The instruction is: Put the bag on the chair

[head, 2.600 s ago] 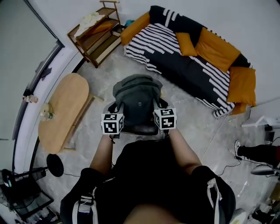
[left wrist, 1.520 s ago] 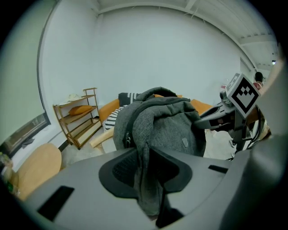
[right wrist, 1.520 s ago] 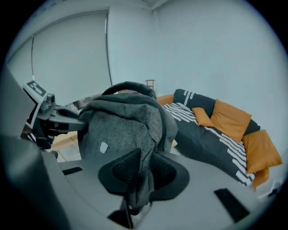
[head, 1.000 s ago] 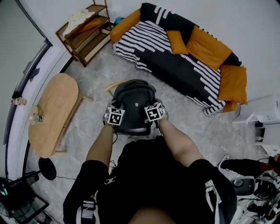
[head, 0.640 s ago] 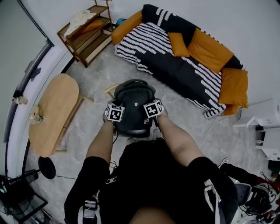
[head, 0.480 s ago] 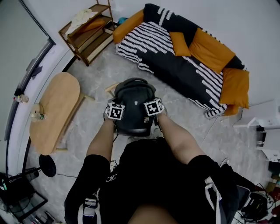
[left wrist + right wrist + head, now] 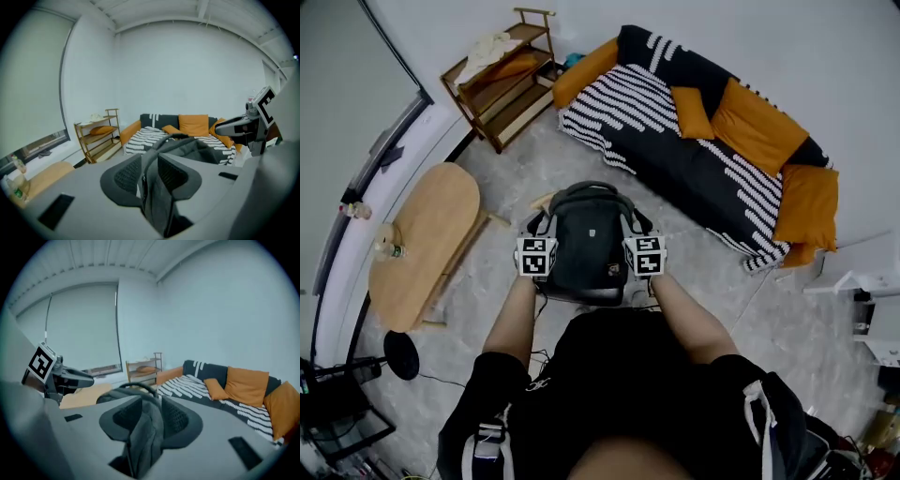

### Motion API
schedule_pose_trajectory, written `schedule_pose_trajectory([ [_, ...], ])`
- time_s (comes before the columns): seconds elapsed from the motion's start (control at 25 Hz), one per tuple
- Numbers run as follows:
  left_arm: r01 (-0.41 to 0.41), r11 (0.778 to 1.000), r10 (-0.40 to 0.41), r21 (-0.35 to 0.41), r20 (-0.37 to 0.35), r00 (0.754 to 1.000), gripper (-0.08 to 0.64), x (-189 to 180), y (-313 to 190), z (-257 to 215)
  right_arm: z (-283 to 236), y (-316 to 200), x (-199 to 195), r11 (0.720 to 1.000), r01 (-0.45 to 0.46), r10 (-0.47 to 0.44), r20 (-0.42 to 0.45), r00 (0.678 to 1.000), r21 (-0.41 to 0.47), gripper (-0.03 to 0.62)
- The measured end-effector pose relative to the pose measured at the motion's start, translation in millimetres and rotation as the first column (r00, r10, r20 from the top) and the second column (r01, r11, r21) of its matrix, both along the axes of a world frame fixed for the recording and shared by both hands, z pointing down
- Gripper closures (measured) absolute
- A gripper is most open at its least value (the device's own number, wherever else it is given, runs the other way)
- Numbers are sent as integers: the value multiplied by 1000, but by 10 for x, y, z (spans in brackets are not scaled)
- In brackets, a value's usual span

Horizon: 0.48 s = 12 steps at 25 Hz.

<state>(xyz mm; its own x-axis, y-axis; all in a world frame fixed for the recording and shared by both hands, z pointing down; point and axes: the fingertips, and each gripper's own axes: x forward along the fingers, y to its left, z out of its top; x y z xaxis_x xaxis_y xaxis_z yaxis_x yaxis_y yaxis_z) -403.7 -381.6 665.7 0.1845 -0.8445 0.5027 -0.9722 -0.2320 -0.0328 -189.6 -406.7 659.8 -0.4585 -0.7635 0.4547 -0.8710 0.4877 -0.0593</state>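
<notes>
On the chair, a dark grey bag, upright

- Sofa: black with white stripes, against the far wall. Small orange cushion and large orange cushion sit on it, side by side.
- Wooden shelf: near the sofa's left end. White cloth on the top tier, orange pillow one tier down.
- Oval wooden bench: at left, along the window. Bottle upright near its window-side edge.
- Round black base: on the grey marbled floor, near the bench's near end.
</notes>
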Motion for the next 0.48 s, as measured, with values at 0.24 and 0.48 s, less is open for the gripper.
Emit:
schedule_pose_trajectory([
  [0.24,63,960,-73,272,28,997,518,81,4,-1295,-1270,-118,-106,962,43,-75,111,991,269,546],
  [0.48,127,913,-153,389,38,987,538,128,312,-2104,-2053,40,-158,923,79,-152,169,974,378,580],
])
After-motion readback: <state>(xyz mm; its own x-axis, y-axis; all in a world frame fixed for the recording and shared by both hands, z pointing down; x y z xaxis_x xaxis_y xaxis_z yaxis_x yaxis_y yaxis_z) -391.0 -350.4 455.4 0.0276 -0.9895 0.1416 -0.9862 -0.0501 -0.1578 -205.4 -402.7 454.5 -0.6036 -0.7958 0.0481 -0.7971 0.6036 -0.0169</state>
